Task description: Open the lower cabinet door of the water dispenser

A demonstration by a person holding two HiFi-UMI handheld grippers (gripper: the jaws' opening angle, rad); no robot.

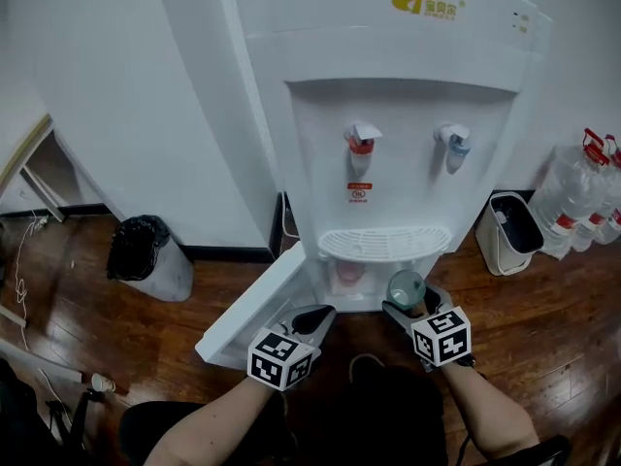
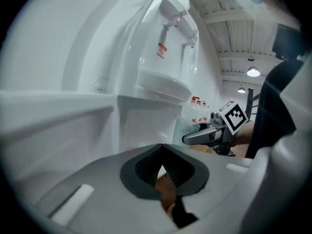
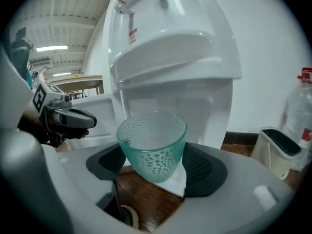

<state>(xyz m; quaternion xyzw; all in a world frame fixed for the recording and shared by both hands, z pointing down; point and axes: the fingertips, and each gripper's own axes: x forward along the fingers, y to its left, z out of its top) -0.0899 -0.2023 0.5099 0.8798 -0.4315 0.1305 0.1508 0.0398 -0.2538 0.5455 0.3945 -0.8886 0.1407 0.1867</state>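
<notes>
The white water dispenser (image 1: 398,144) stands at the centre of the head view, and its lower cabinet door (image 1: 254,311) is already swung open. The door reaches from the cabinet opening down toward the lower left of the frame, over the wooden floor (image 1: 543,318).

The left gripper (image 1: 315,316) sits just right of the door's free edge, low in the frame. Its jaws are released, with only a narrow gap between them and nothing in it. In the left gripper view the door fills the left half of the picture, outside the jaws. Whether a jaw brushes the door's edge is hard to say from these angles.

The right gripper (image 1: 408,301) is level with it, in front of the open cabinet and below the drip tray (image 1: 385,243). Its jaws are clenched on a green dimpled glass cup (image 3: 152,145), held upright by its lower half, well clear of the door.

A black-lined waste bin (image 1: 146,255) stands at the left. A white bin (image 1: 509,231) and water bottles (image 1: 582,192) stand at the right.
</notes>
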